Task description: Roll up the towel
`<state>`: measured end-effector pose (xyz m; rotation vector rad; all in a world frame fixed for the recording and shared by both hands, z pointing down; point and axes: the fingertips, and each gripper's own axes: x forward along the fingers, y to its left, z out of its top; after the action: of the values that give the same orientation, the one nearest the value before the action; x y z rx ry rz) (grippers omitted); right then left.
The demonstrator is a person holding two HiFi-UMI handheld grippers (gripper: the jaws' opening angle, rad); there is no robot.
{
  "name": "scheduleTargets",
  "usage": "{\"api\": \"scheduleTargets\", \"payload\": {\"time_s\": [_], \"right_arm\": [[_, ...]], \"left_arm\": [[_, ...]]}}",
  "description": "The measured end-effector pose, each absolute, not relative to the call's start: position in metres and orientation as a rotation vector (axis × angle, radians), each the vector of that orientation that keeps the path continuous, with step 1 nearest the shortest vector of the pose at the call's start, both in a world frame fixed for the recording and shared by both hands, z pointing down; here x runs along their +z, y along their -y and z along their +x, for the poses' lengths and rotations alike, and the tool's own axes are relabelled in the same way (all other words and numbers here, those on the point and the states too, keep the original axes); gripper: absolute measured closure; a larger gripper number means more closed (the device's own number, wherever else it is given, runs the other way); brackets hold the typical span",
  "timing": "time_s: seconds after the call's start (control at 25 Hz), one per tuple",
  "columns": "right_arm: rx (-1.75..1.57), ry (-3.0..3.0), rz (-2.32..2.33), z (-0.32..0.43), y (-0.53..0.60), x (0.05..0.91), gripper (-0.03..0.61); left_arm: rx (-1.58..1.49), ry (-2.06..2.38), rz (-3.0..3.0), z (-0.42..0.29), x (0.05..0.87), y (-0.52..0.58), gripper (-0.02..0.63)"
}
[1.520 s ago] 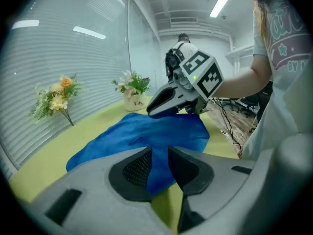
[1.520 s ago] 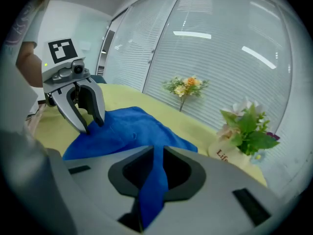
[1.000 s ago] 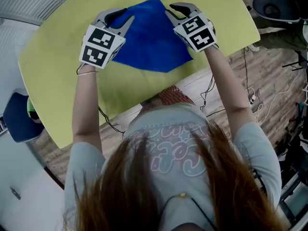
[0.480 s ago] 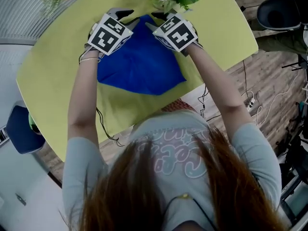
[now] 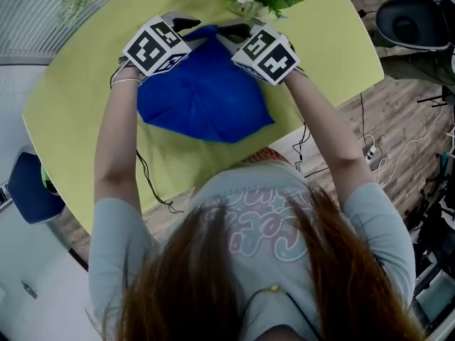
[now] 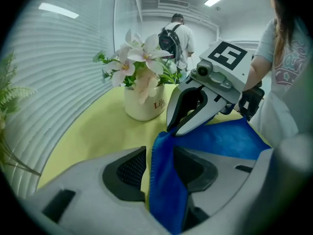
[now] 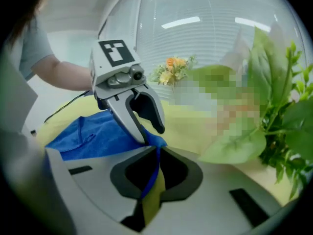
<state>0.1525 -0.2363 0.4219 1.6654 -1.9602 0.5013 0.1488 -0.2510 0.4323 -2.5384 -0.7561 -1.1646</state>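
Towel (image 5: 202,98) edge beside flowerpot (image 6: 144,106)
Left gripper (image 7: 151,135) just widened, towel loose between jaws; right gripper (image 6: 172,130) just closed, pinching it.

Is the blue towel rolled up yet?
No, the towel lies spread open on the yellow table, with no roll formed.

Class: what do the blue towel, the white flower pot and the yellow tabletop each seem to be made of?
Towel: soft microfibre-like cloth, fuzzy nap, stitched edge.
Pot: probably glazed ceramic, glossy white with print.
Tabletop: smooth matt laminate or plastic, perhaps.
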Motion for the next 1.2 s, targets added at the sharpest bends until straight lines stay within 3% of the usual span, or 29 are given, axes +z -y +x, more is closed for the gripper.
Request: {"api": "scheduleTargets", "payload": {"time_s": [0.32,0.56,1.2], "right_arm": [[0.188,1.959,1.580,0.140,0.232,0.403,0.552],[0.154,1.981,1.591,0.126,0.227,0.392,0.552],[0.129,2.040,1.549,0.053,0.202,0.382,0.552]], "left_arm": [[-1.172,0.994,-2.474,0.145,0.426,0.232,0.460],[-1.062,0.873,-2.421,0.136,0.411,0.239,0.545],[-0.929,0.721,-2.340,0.054,0.398,0.225,0.548]]}}
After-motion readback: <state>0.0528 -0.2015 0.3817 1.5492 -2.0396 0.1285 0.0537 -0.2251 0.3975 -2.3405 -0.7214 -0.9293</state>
